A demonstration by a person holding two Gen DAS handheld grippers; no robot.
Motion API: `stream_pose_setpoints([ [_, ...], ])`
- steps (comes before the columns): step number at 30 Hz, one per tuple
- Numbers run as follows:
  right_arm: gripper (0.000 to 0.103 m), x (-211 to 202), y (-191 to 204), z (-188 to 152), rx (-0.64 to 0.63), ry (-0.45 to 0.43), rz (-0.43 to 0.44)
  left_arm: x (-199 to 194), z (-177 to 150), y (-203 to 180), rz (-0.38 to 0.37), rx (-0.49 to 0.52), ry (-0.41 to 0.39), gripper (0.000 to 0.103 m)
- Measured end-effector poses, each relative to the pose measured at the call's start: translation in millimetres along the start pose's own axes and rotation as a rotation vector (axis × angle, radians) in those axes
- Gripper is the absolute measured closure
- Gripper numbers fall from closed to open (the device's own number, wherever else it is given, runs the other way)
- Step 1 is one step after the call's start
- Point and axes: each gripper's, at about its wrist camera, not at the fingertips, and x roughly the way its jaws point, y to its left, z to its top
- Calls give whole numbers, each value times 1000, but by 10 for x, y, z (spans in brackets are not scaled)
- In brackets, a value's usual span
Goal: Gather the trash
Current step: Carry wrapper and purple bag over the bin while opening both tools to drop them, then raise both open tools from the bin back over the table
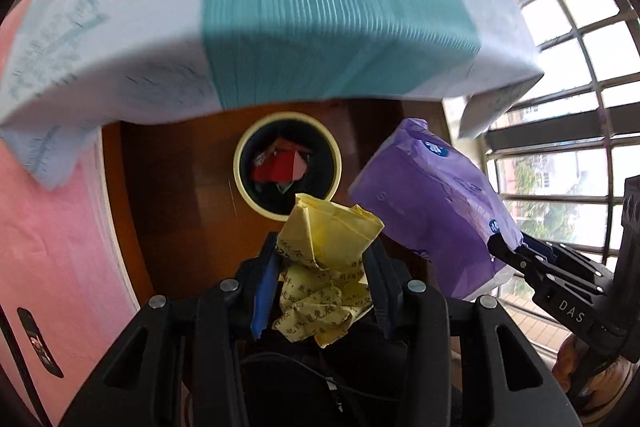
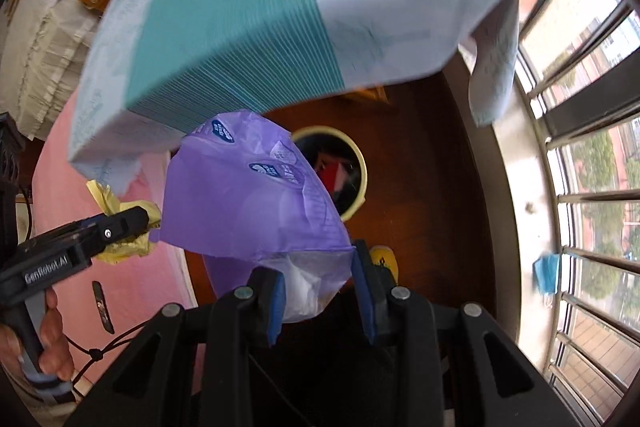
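Yellow crumpled paper (image 1: pixel 324 267) sits clenched in left claw (image 1: pixel 320 287); right claw (image 2: pixel 320 291) grips purple packet (image 2: pixel 248 195) above bin (image 1: pixel 287 165).

left gripper (image 1: pixel 324 291): points steeply down, jaws partly closed, blue pads pinching crumpled yellow paper (image 1: pixel 326 259)
right gripper (image 2: pixel 320 291): points steeply down, jaws partly closed, clamped on end of purple plastic pack (image 2: pixel 256 195)
left hand (image 2: pixel 48 339): fingers wrapped round the gripper handle, seen at the lower left of the right wrist view
right hand (image 1: pixel 580 367): only partly seen under the gripper body, grip unclear
spacing: grippers side by side, close, not touching
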Motion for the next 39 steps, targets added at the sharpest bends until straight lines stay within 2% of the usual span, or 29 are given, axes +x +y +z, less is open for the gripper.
stream_pose_setpoints([
  [8,73,1068,-365,66,35,123,-82,1016,121,30,5,-36,47,63],
  [10,73,1306,-400,124,30,137,-104,1337,182,113,20,-48,73,62],
  [16,72,2211,-472,312,31,157,-122,2116,358,345,90,-49,87,62],
  [20,72,2770,-422,412,23,175,-136,2531,439,499,131,-40,76,58],
  [22,72,2967,-411,457,28,174,-130,2688,446,564,132,-37,71,49],
  [23,71,3080,-398,479,29,172,-123,2753,464,592,136,-33,72,36],
  [24,69,3188,-382,498,30,170,-118,2820,466,623,142,-27,75,30],
  [26,68,3398,-365,524,27,162,-112,2943,461,691,153,-19,78,30],
  [28,62,3581,-330,541,17,146,-93,3031,446,755,170,-12,80,30],
  [30,48,3682,-302,544,6,148,-83,3024,426,802,183,-3,70,30],
  [32,40,3723,-276,534,0,139,-76,2975,416,818,190,1,55,30],
  [39,38,3475,-293,498,44,84,-46,2603,308,996,182,-48,22,29],
])
